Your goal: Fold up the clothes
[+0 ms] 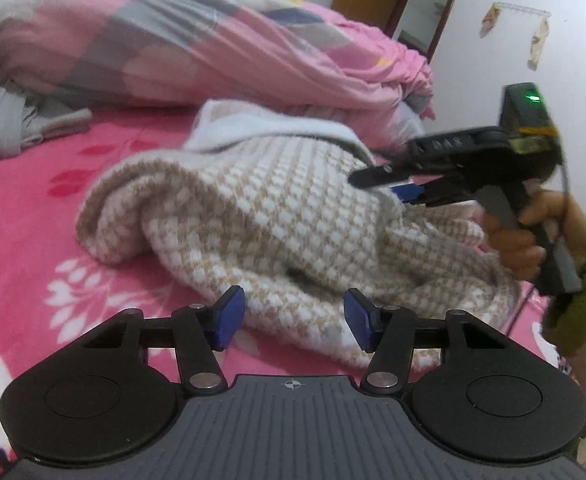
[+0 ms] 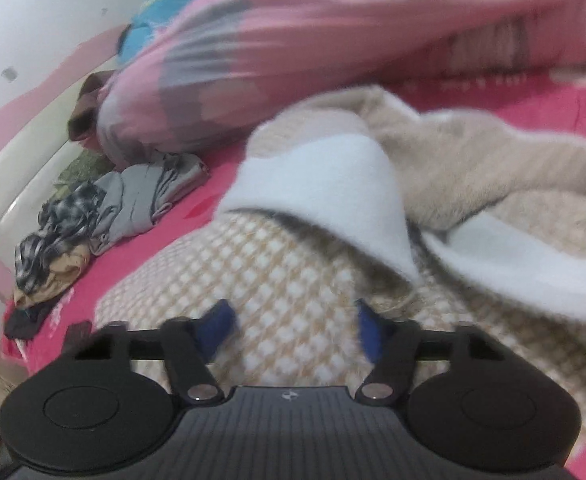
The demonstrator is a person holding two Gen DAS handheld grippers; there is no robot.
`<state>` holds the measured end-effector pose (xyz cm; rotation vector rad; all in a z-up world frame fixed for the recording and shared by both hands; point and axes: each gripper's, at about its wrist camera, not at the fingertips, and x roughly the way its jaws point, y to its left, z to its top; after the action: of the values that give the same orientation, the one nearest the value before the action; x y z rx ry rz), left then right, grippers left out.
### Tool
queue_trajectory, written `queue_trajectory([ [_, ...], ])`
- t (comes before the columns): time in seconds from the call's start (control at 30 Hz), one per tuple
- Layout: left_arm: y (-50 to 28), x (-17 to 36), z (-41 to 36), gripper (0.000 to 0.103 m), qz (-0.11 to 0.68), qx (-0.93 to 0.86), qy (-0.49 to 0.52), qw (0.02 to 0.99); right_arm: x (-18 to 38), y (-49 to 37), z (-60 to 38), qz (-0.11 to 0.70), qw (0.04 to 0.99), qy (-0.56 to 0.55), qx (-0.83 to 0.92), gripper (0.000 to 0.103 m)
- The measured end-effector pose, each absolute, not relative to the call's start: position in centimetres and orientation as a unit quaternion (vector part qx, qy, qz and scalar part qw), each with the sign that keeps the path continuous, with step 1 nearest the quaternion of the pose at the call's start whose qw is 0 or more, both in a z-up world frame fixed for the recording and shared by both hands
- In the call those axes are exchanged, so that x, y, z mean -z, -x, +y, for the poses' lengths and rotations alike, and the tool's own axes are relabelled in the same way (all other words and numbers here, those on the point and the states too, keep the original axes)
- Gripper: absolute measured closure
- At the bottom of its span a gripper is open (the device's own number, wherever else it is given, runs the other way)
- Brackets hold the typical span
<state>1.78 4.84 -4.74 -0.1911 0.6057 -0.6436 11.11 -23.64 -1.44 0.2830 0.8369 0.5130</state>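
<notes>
Jaws of both the left gripper (image 1: 294,322) and right gripper (image 2: 293,330) stand released over the crumpled beige-and-white knit sweater (image 1: 261,216) on the pink bed (image 1: 21,208).

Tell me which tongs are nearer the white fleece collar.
Right. The right tongs hover over the sweater just short of the white fleece collar; the left tongs sit at the hem.

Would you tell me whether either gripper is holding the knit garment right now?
Neither: the left gripper and right gripper are both open over the knit garment.
</notes>
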Motion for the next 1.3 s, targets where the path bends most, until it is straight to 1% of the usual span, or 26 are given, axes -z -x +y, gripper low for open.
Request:
queue_trajectory([
  [0.03, -1.9, 4.7, 4.9, 0.047, 0.290, 0.315, 0.098, 0.898, 1.1, -10.5, -23.4, 0.396, 0.873, -0.134, -0.252, 0.063],
  [0.13, -2.4, 4.7, 5.0, 0.045, 0.290, 0.329, 0.119, 0.891, 0.1, -8.7, -22.6, 0.384, 0.873, -0.130, -0.271, 0.068],
  [0.2, -2.9, 4.7, 5.0, 0.037, 0.296, 0.336, 0.131, 0.884, -0.6, -7.5, -22.1, 0.376, 0.873, -0.127, -0.284, 0.072],
  [0.23, -3.0, 4.9, 4.9, 0.028, 0.300, 0.340, 0.135, 0.881, -0.8, -7.2, -21.8, 0.374, 0.873, -0.124, -0.288, 0.074],
  [0.27, -3.2, 5.0, 4.9, 0.026, 0.304, 0.345, 0.137, 0.877, -0.9, -7.1, -21.3, 0.374, 0.873, -0.120, -0.290, 0.074],
  [0.37, -3.0, 5.3, 4.2, 0.026, 0.304, 0.341, 0.115, 0.882, -1.0, -7.1, -20.2, 0.377, 0.874, -0.106, -0.288, 0.074],
  [0.43, -2.6, 5.3, 3.6, 0.026, 0.295, 0.338, 0.089, 0.889, -0.4, -7.9, -19.9, 0.389, 0.879, -0.091, -0.260, 0.073],
  [0.5, -2.3, 5.3, 3.0, 0.026, 0.284, 0.335, 0.059, 0.896, 0.0, -8.6, -19.8, 0.394, 0.884, -0.079, -0.238, 0.056],
  [0.53, -2.2, 5.3, 2.7, 0.026, 0.280, 0.335, 0.047, 0.899, 0.2, -8.9, -19.8, 0.396, 0.886, -0.074, -0.228, 0.051],
  [0.57, -2.0, 5.3, 2.5, 0.026, 0.276, 0.335, 0.036, 0.900, 0.3, -9.1, -19.9, 0.399, 0.885, -0.075, -0.227, 0.053],
  [0.6, -1.9, 5.4, 2.3, 0.026, 0.273, 0.334, 0.024, 0.902, 0.4, -9.1, -20.0, 0.404, 0.879, -0.086, -0.238, 0.058],
  [0.63, -1.9, 5.6, 2.2, 0.026, 0.273, 0.333, 0.018, 0.902, 0.4, -9.1, -20.0, 0.409, 0.871, -0.100, -0.253, 0.077],
  [0.67, -1.8, 5.8, 2.3, 0.026, 0.273, 0.332, 0.013, 0.903, 0.3, -8.9, -20.0, 0.407, 0.868, -0.109, -0.263, 0.081],
  [0.73, -1.7, 6.0, 2.5, 0.026, 0.272, 0.334, 0.015, 0.902, -0.5, -8.0, -20.1, 0.392, 0.870, -0.125, -0.270, 0.086],
  [0.8, -1.6, 6.2, 2.7, 0.026, 0.274, 0.336, 0.015, 0.901, -1.4, -7.2, -21.3, 0.369, 0.867, -0.180, -0.283, 0.088],
  [0.93, -1.7, 6.5, 2.8, 0.025, 0.280, 0.338, 0.017, 0.898, -3.4, -5.2, -25.2, 0.294, 0.847, -0.299, -0.326, 0.088],
  [1.13, -2.2, 6.4, 3.0, 0.025, 0.286, 0.336, 0.029, 0.897, -5.3, -2.7, -29.4, 0.201, 0.818, -0.406, -0.355, 0.088],
  [1.2, -2.1, 6.5, 2.9, 0.023, 0.286, 0.335, 0.026, 0.897, -6.0, -2.4, -30.2, 0.184, 0.818, -0.415, -0.353, 0.088],
  [1.3, -1.7, 6.8, 2.5, 0.023, 0.284, 0.327, 0.011, 0.901, -6.9, -3.7, -29.7, 0.191, 0.826, -0.398, -0.349, 0.088],
])
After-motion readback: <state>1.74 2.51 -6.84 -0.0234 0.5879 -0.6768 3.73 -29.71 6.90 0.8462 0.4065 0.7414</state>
